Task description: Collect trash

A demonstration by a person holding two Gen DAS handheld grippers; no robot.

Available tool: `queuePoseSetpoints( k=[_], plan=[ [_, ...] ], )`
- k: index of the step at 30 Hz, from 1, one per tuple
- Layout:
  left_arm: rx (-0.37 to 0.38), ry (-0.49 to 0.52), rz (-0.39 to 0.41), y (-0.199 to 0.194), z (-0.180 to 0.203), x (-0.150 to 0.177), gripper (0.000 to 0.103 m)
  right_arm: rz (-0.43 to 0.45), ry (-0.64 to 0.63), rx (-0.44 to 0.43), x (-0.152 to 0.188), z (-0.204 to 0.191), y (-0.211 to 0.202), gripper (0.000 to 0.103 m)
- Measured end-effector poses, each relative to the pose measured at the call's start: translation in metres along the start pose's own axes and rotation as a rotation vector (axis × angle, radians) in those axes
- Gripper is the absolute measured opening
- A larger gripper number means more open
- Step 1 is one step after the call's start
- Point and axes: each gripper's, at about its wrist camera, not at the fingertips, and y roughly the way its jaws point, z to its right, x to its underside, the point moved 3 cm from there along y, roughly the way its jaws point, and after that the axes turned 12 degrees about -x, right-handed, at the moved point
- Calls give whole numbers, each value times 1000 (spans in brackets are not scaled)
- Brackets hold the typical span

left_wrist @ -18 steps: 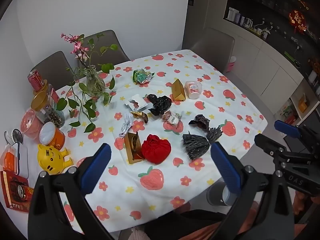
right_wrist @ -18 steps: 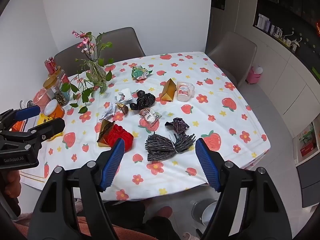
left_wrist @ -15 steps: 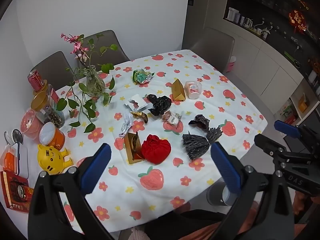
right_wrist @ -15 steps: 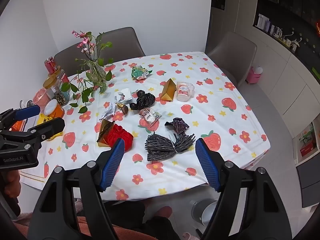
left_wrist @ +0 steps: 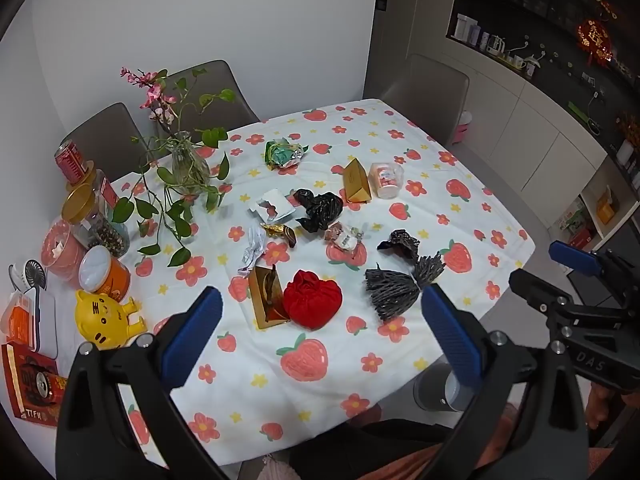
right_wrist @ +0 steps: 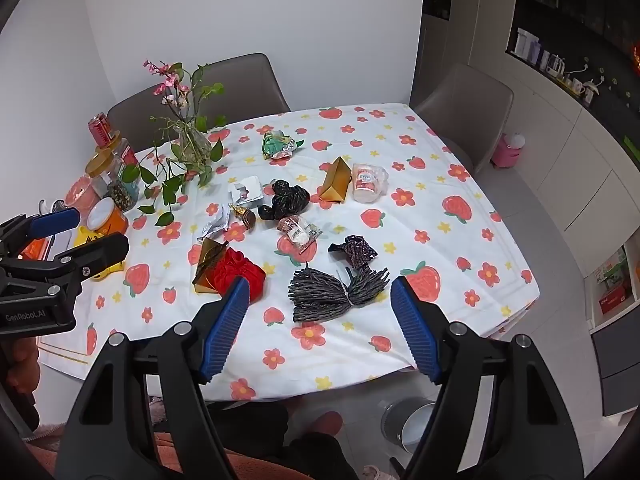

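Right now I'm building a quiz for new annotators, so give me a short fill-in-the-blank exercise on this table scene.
1. Both grippers, left and right, hover above the table with jaws ____.
2. The red fabric bundle lies touching a ____-coloured box.
3. The vase holds green vines and ____ flowers.
4. The small grey bin stands on the ____, below the table edge.

Missing words: open; gold; pink; floor

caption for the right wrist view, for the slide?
Open right tongs hover above the near table edge, framing a grey tied fibre bundle among wrappers on a strawberry-print tablecloth.
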Motion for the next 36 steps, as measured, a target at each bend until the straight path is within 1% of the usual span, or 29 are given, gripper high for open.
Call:
queuePoseSetpoints(
  k=[36],
  plan=[
    [-2,0,-3,0,-2,0,99,-3,3,-1,0,5,4,71]
  ],
)
